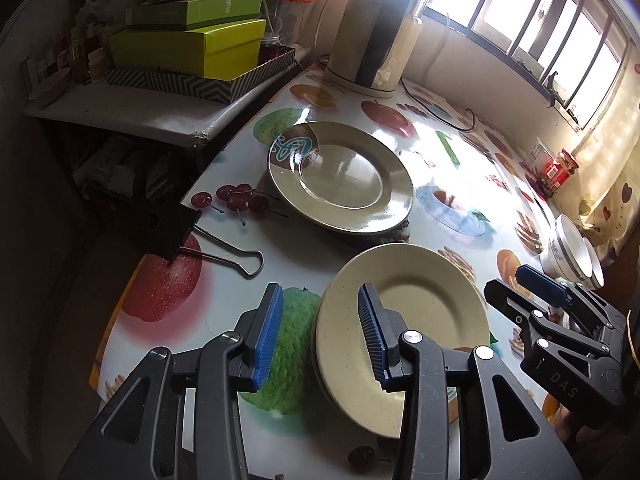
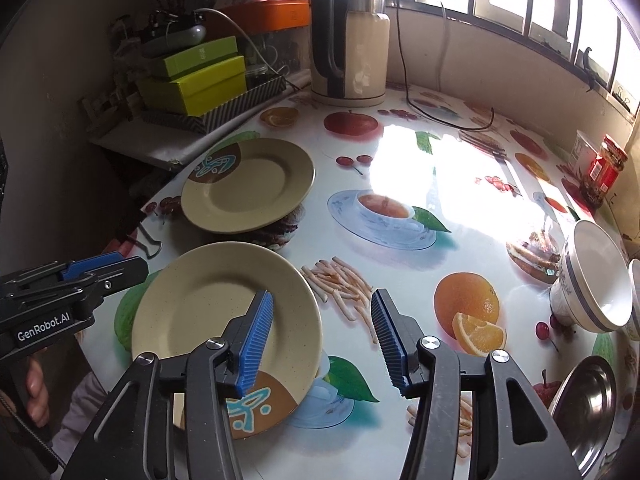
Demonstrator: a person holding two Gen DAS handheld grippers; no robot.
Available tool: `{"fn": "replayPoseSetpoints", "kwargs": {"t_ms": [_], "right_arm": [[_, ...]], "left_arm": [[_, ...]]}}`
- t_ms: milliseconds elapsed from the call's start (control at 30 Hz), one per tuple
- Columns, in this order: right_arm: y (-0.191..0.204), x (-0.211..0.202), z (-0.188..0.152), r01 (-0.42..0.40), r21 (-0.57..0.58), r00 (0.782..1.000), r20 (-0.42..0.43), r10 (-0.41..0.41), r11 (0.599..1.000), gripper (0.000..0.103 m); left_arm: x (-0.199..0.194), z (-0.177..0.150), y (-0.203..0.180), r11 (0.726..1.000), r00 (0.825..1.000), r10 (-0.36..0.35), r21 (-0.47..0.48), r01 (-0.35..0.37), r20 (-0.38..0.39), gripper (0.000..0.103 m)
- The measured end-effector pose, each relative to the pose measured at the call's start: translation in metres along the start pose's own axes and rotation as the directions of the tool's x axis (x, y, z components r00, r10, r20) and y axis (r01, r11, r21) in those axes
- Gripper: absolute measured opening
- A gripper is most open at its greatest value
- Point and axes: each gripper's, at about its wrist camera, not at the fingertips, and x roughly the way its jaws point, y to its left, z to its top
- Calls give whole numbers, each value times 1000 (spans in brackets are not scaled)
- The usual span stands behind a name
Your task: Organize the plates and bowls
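Two cream plates lie on the fruit-print table. The far plate has a brown and teal patch on its rim. Over the left rim of the near plate stands my left gripper, open, with the rim in the gap and neither pad pressing it. My right gripper is open too, astride the same plate's right rim, one finger above the plate. Each gripper shows in the other's view: right gripper, left gripper. White blue-banded bowls lie tipped at the right.
A steel bowl sits at the near right edge. A kettle with its cord stands at the back. A red jar is by the window wall. Green boxes fill a side shelf, and a binder clip lies at the left edge.
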Motion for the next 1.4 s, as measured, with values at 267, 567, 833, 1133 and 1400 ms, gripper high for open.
{"fn": "replayPoseSetpoints", "kwargs": {"t_ms": [267,567,833,1133,1400], "right_arm": [[0,6,16,-6,-12,1000,6,6,1000,52],[-4,17,39,11,-37,1000,11,-11,999,52],[-15,37,61,-27,-11,1000,9,27,1000,52],[-27,73,84,-96,35,995,-36,98,995,52],[-23,102,99,-165,33,983,-73,167,986,52]], "left_arm": [[4,18,5,1000,1000,0,-5,0,12,40],[16,40,12,1000,1000,3,-21,-3,13,40],[33,57,16,1000,1000,14,-12,-14,7,40],[56,75,29,998,1000,12,-56,-12,0,40],[72,89,34,997,1000,3,-79,-3,-9,40]]}}
